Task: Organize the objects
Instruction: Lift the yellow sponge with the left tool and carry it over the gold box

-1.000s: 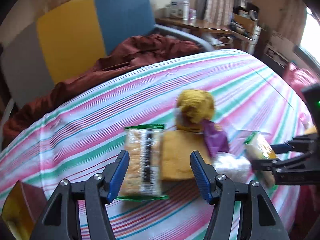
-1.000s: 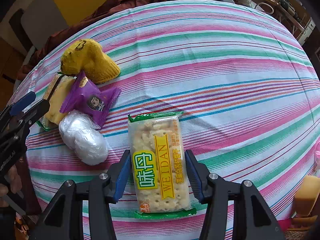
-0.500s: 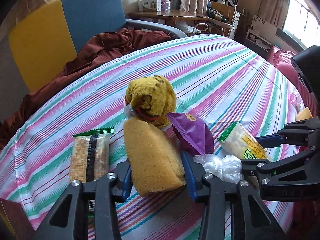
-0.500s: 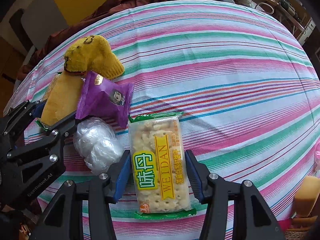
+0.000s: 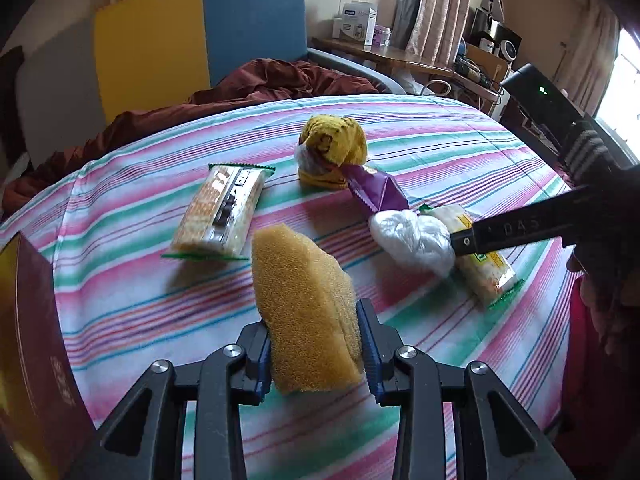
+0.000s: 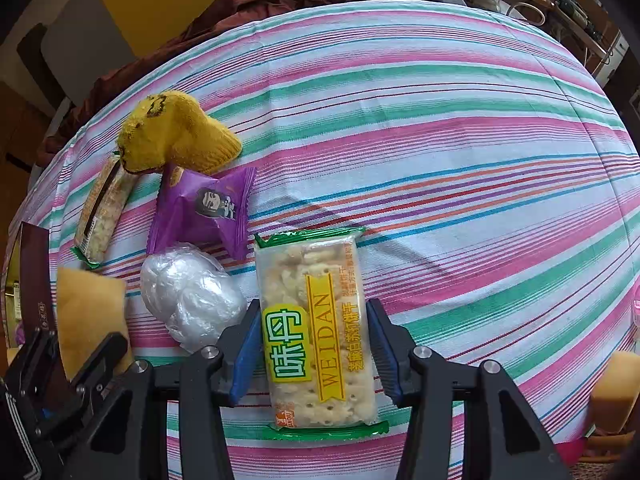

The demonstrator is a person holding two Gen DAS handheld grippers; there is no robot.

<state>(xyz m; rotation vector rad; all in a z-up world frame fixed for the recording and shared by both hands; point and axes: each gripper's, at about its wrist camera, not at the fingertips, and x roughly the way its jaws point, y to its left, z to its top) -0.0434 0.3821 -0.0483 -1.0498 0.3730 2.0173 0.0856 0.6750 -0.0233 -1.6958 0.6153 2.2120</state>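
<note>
My left gripper [image 5: 314, 344] is shut on a yellow sponge [image 5: 306, 308] and holds it lifted above the striped tablecloth [image 5: 132, 272]; the sponge also shows in the right wrist view [image 6: 90, 316]. My right gripper [image 6: 314, 344] straddles a green-edged cracker packet [image 6: 316, 332] that lies flat on the cloth; its jaws stand just beside the packet's sides. A second cracker packet [image 5: 222, 210], a yellow sock ball [image 5: 332, 150], a purple snack pouch [image 5: 376, 192] and a clear plastic wad [image 5: 412, 240] lie between the grippers.
A dark red box [image 5: 36, 344] stands at the table's left edge. A second yellow sponge [image 6: 614, 392] sits at the right edge. A chair [image 5: 192, 40] with a brown cloth [image 5: 280, 84] is behind the table.
My left gripper closed on the yellow sponge, lifted it and pulled it back toward the near left. The right gripper and its cracker packet stayed still.
</note>
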